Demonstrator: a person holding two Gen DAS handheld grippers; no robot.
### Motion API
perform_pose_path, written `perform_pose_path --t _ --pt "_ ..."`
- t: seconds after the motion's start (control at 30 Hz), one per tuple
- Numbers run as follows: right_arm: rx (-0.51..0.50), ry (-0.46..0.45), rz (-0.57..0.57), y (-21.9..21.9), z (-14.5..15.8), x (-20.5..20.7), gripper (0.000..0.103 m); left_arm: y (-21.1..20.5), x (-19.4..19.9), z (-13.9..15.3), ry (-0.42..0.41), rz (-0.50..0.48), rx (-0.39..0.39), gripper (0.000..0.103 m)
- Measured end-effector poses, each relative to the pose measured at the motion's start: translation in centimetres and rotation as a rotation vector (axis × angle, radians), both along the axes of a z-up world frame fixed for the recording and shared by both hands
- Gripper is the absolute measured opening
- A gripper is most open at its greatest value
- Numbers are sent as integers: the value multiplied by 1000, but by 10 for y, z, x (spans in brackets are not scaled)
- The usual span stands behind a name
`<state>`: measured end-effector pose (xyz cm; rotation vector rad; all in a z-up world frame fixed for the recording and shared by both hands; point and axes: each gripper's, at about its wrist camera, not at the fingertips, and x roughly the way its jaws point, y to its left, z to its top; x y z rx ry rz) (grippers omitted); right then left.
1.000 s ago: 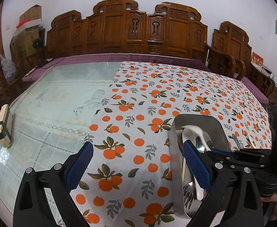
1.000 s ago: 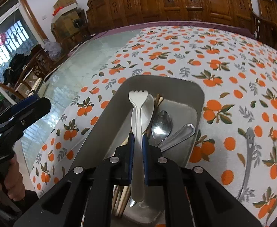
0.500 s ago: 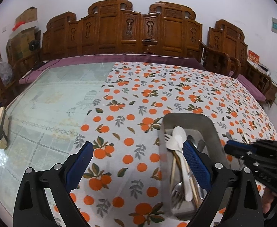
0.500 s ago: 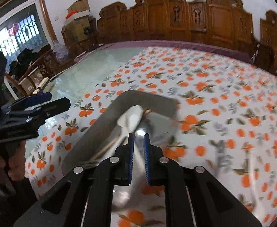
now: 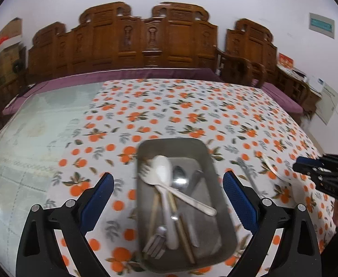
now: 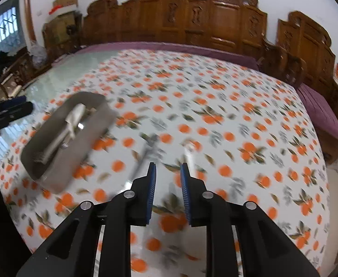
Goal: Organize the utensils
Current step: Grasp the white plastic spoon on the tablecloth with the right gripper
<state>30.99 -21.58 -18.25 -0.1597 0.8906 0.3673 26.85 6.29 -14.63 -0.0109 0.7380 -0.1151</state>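
A grey metal tray [image 5: 169,142] [image 6: 76,159] lies on the orange-print tablecloth. It holds a white fork [image 5: 150,180], a white spoon [image 5: 163,170], a metal spoon [image 5: 180,177], chopsticks and a metal fork [image 5: 155,242]. My left gripper [image 5: 167,184] is open above the tray, with one finger on each side of it. My right gripper [image 6: 168,168] [image 5: 307,164] is to the right of the tray over the cloth; its jaws are opening with nothing between them. Just ahead of it lie a blurred metal utensil [image 6: 146,152] [image 5: 247,173] and a white utensil [image 6: 188,152] [image 5: 273,168].
The printed cloth [image 6: 238,115] covers the right part of the table, with bare glass top [image 5: 30,127] on the left. Carved wooden chairs [image 5: 146,39] line the far side. A person's hand [image 5: 337,214] holds the right gripper.
The right gripper let go of the white fork, which now lies in the tray, then swung right over the cloth with its jaws parting. The left gripper shifted so that it straddles the tray.
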Motion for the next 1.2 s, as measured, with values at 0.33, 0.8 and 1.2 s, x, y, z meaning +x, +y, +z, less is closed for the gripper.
perform_pose_path --t 0.33,0.8,1.2 --pt "-80 149 -18 -14 -51 15 29 -34 -9 -1 1 -79 18 92" --pt "-153 229 22 -21 -63 11 11 -65 -18 3 -1 -159 27 92" --pt "-101 183 -16 -60 -46 -24 11 -105 -25 2 46 -239 -13 84"
